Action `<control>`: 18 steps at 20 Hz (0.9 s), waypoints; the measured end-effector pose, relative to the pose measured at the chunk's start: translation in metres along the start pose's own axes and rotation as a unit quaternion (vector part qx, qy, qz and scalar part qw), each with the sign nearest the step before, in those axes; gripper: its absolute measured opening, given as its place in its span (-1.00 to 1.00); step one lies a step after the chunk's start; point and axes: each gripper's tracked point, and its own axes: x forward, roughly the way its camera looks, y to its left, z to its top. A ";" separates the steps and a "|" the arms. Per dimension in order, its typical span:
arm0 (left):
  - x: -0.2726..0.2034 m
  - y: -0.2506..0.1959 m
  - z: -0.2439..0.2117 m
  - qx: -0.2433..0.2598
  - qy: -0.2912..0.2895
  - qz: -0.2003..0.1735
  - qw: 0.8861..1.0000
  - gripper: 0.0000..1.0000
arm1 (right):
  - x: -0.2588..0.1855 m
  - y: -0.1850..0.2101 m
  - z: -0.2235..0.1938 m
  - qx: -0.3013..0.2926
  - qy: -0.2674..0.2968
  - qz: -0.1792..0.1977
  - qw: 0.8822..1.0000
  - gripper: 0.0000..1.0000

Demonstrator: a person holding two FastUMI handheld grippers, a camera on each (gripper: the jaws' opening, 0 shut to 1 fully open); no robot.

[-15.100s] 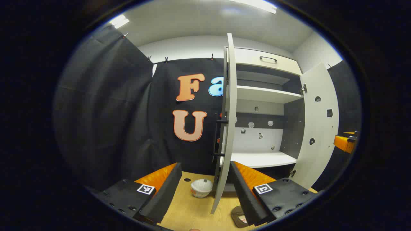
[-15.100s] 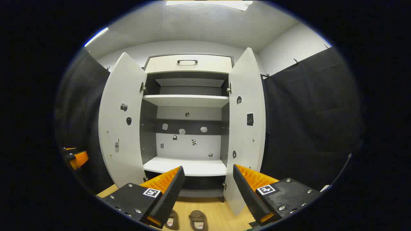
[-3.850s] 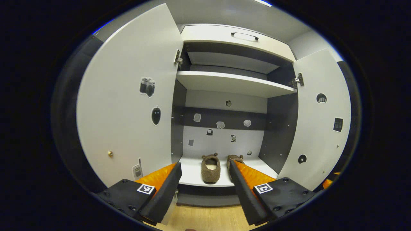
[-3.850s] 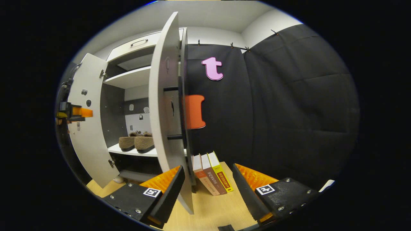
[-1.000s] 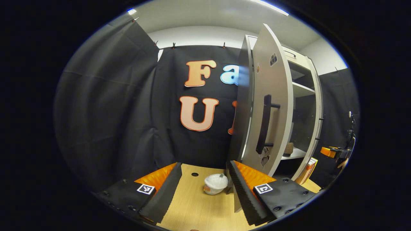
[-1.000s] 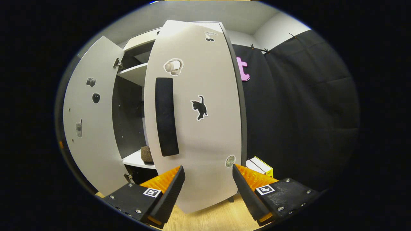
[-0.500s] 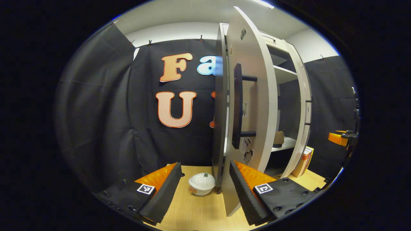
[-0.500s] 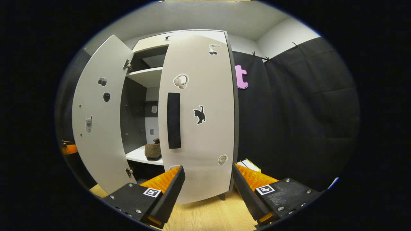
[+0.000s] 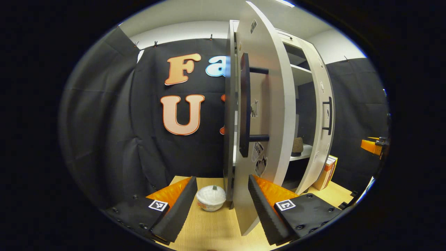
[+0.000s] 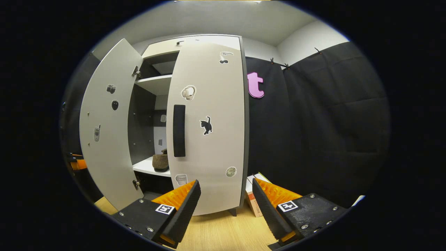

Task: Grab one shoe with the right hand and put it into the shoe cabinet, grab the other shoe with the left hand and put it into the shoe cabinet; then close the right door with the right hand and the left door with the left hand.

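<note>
The white shoe cabinet's right door (image 10: 209, 122) stands almost shut, its black handle (image 10: 179, 130) facing me. My right gripper (image 10: 226, 205) hangs open a little in front of that door and holds nothing. The left door (image 10: 104, 132) is still swung out. Through the gap between the doors a brown fuzzy shoe (image 10: 160, 162) sits on the lower shelf. In the left gripper view I see the left door (image 9: 275, 104) nearly edge-on with its handle (image 9: 244, 104), and the shoe (image 9: 297, 146) behind it. My left gripper (image 9: 219, 205) is open, with the door's lower edge between its fingers.
A white lidded bowl (image 9: 210, 198) sits on the wooden floor left of the cabinet. Books (image 10: 252, 198) lean by the cabinet's right side, the same books (image 9: 325, 172) showing past the right door. The far-off right gripper (image 9: 373, 146) shows at the right edge.
The right door has swung further toward shut and the right gripper has drawn back from it. The left gripper has come closer to the left door's outer side.
</note>
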 end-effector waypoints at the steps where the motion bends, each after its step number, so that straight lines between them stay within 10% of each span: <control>1: 0.001 -0.008 -0.001 -0.003 0.000 -0.008 1.000 0.87 | -0.001 -0.004 0.000 0.003 0.000 -0.001 1.000 0.84; 18: 0.090 -0.116 0.000 -0.034 0.002 -0.041 0.999 0.93 | 0.006 -0.094 -0.013 0.015 0.012 -0.033 0.999 0.84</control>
